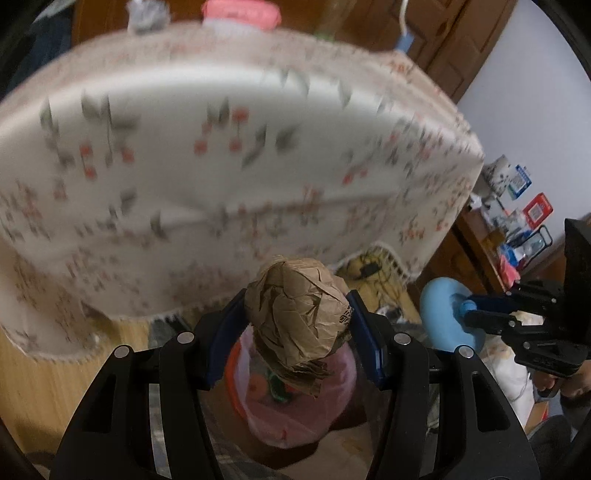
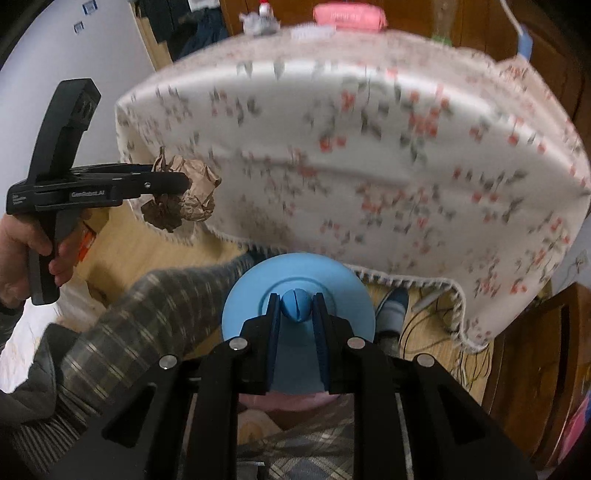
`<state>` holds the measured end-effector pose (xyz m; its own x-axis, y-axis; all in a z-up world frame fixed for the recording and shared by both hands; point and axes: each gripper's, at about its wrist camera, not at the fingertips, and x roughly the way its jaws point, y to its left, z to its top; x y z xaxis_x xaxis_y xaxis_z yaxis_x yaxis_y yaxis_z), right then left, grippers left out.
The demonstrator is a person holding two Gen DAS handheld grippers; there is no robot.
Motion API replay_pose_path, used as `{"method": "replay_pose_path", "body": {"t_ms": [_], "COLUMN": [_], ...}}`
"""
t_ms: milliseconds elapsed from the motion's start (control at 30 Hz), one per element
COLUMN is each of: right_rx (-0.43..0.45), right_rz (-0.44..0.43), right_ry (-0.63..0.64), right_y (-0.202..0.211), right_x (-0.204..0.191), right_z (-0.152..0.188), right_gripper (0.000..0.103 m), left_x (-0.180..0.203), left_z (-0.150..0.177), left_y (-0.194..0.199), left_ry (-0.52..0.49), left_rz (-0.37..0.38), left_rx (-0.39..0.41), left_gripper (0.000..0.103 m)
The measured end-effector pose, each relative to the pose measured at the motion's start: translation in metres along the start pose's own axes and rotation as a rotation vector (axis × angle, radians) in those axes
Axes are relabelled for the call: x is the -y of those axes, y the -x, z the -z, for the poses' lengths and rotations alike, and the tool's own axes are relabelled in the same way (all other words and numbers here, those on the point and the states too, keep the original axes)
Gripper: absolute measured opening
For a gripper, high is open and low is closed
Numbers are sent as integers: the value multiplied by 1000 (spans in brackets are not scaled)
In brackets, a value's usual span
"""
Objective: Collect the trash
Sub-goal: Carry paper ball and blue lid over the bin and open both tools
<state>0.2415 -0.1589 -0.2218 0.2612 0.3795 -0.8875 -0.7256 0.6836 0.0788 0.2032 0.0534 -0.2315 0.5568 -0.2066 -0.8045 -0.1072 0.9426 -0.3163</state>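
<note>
Left tongs (image 1: 297,325) clamped on a paper ball (image 1: 299,317), blue pads pressing both sides, crumpled brown wad bulging above and below the grip. Hanging off the table (image 1: 221,110), past its near edge, right over a bin (image 1: 295,398) lined with a pink bag, orange rim showing at the left. Bits of coloured trash inside, too blurred to name.

Right tongs (image 2: 297,306) pinched tight on the knob (image 2: 297,304) of a blue lid (image 2: 299,284), round disc facing away, held clear of the table beyond the near edge. Same lid seen from the left camera, just right of the bin, tongs gripping its knob from the side.

From the right camera: left tongs off the table's near left corner, paper ball in the grip, a hand (image 2: 22,251) wrapped round the black handle.

Table under a floral cloth (image 2: 369,166), lace fringe drooping along the near edge, heavily smeared by blur. Pink box (image 2: 349,16) and a grey wad (image 2: 258,22) at the far edge. Plaid trouser leg (image 2: 147,314) below, wooden floor (image 2: 140,251), cables under the table.
</note>
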Motion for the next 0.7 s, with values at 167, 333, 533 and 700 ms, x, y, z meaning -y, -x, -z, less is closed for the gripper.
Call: {"method": "replay_pose_path", "body": {"t_ms": [167,333,533,700], "right_rx": [-72,-149,-231,-288], "right_rz": [-3,-6,-11,-3], "right_ry": [-5,-11,-12,-8], "right_y": [-31,-65,-103,-131], "right_x": [3,8,15,22], "right_z": [17,33,49,61], "right_gripper": [18,18,17,17], "left_x": [-7,-12,-20,-24], "left_z": [26,49,73,90], "left_y": [-34,-68,-111,-146], "left_ry": [33,53,82,123], "left_rz": [2,-5,-18,-13], "left_rx": [-78,-161,-256,-336], "left_gripper": [56,56,56,56]}}
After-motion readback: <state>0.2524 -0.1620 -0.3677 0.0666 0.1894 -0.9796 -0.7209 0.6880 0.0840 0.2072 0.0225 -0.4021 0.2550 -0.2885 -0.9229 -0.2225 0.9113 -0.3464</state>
